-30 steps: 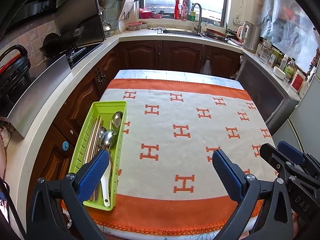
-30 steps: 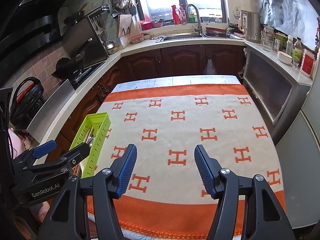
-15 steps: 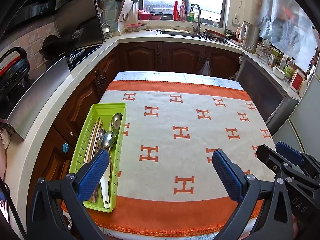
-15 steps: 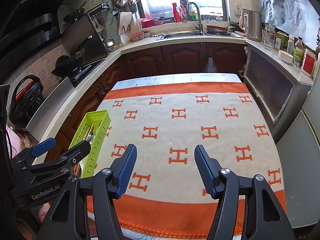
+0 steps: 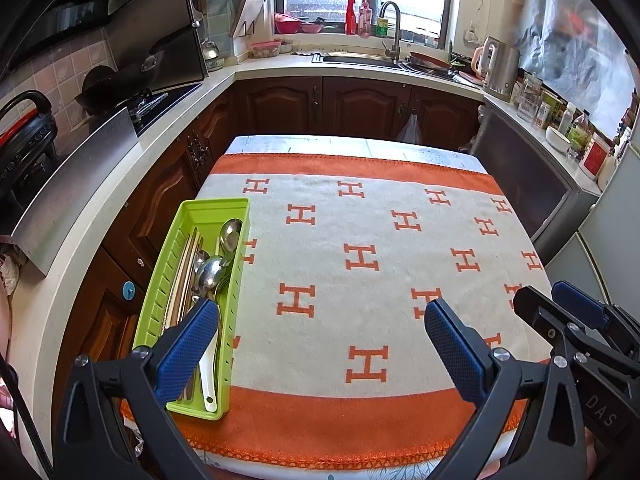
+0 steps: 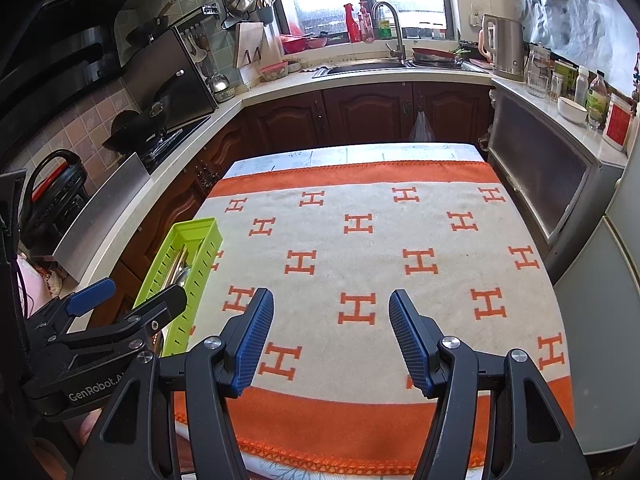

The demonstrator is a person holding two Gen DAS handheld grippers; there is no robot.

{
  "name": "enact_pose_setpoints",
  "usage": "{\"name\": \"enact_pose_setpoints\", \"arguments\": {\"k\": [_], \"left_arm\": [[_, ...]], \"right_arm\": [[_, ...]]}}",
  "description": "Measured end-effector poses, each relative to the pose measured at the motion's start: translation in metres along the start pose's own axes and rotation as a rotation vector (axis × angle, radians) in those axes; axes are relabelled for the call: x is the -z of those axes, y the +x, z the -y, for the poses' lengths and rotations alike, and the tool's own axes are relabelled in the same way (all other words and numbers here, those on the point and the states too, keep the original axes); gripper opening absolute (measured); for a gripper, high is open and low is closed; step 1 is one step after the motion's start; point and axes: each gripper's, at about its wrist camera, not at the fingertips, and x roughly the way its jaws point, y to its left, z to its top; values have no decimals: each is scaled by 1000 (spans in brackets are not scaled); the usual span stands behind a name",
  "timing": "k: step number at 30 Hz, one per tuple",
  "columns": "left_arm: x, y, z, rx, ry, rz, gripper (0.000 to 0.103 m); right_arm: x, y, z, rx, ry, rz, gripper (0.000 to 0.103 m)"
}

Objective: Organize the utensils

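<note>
1. Left claw (image 5: 322, 340): spread wide, nothing between the blue pads (image 5: 188, 346), hovering over the near edge of the bench (image 5: 360, 440). Its left pad sits in front of the near end of the green utensil tray (image 5: 208, 208); contact can't be judged from this view.
2. Right claw (image 6: 331, 338): released, moderate gap, narrower than the left's, empty, touching nothing, above the near-middle of the bench.
3. Green utensil tray: long, narrow, slotted walls, lying on the left edge of the orange-and-white H-pattern cloth (image 5: 400, 224), long axis running away from the camera.
4. Inside tray: metal spoons (image 5: 212, 270) with bowls toward the far end, wooden chopsticks (image 5: 186, 264) along the left wall, a white-handled utensil (image 5: 208, 376) at the near end. Exact count unclear, items overlap.
5. Right wrist view: left claw's body visible at lower left, just beside the tray (image 6: 192, 240).
6. Cloth covers most of the bench; rest of it bare of utensils.
</note>
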Motion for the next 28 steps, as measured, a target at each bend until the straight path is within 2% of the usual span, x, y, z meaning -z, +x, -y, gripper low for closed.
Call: {"name": "enact_pose_setpoints", "arguments": {"k": [28], "left_arm": [[4,6,2,7,8,-26,102]], "right_arm": [[3,3,3,-2,9,-5,61]]}}
